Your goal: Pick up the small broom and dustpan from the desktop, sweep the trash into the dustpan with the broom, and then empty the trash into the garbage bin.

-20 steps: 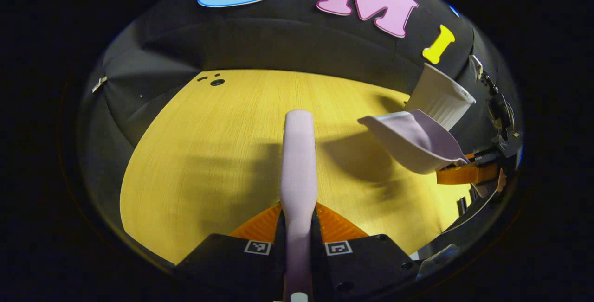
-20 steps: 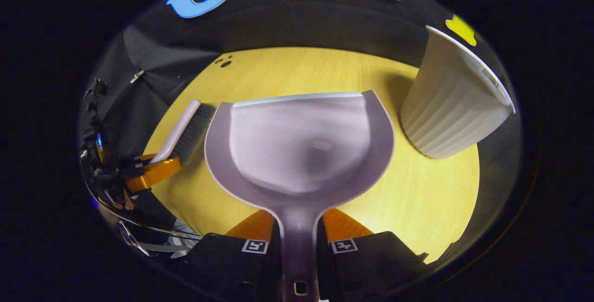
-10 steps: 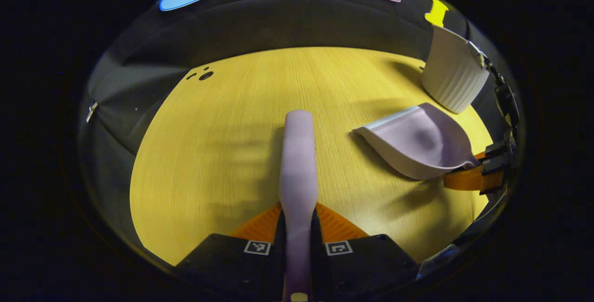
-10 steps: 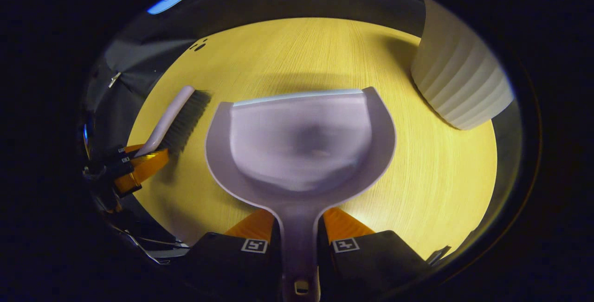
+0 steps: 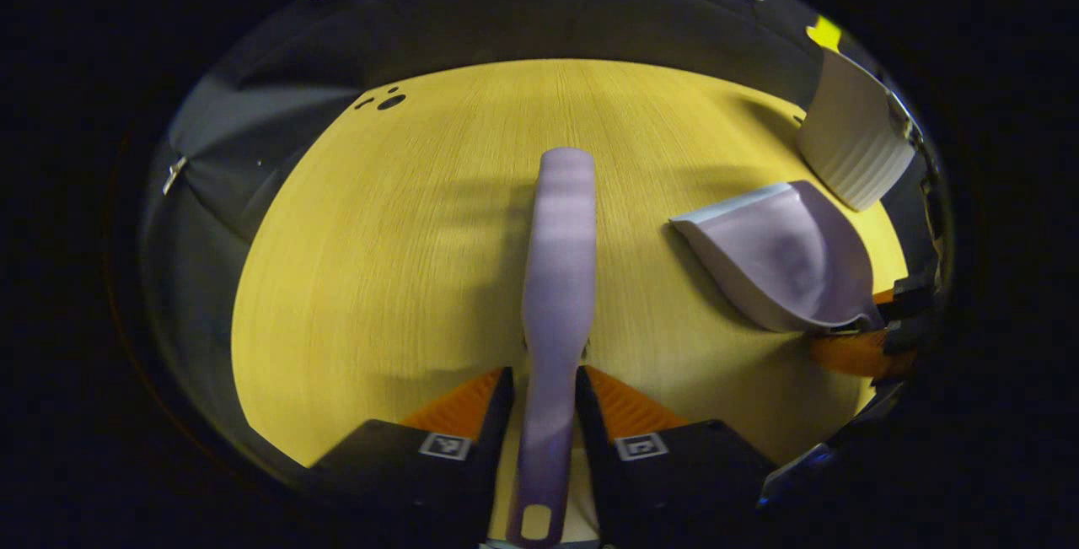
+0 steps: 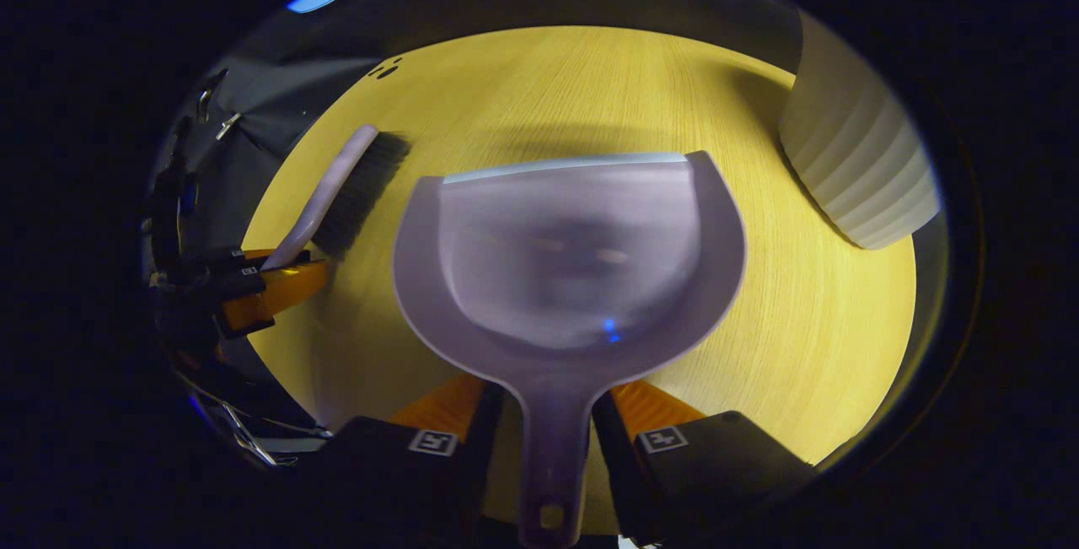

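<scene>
Left gripper view has the small broom (image 5: 558, 262) lying along the middle, its handle between my left claw's (image 5: 543, 401) 2 fingers, which stand a little apart from it on the desktop (image 5: 405, 262). Off to the right sits the dustpan (image 5: 780, 258), and beyond it the ribbed garbage bin (image 5: 853, 144). Right gripper view shows that dustpan's handle between my right claw's (image 6: 548, 414) 2 fingers, with gaps either side, so neither claw is clamped
</scene>
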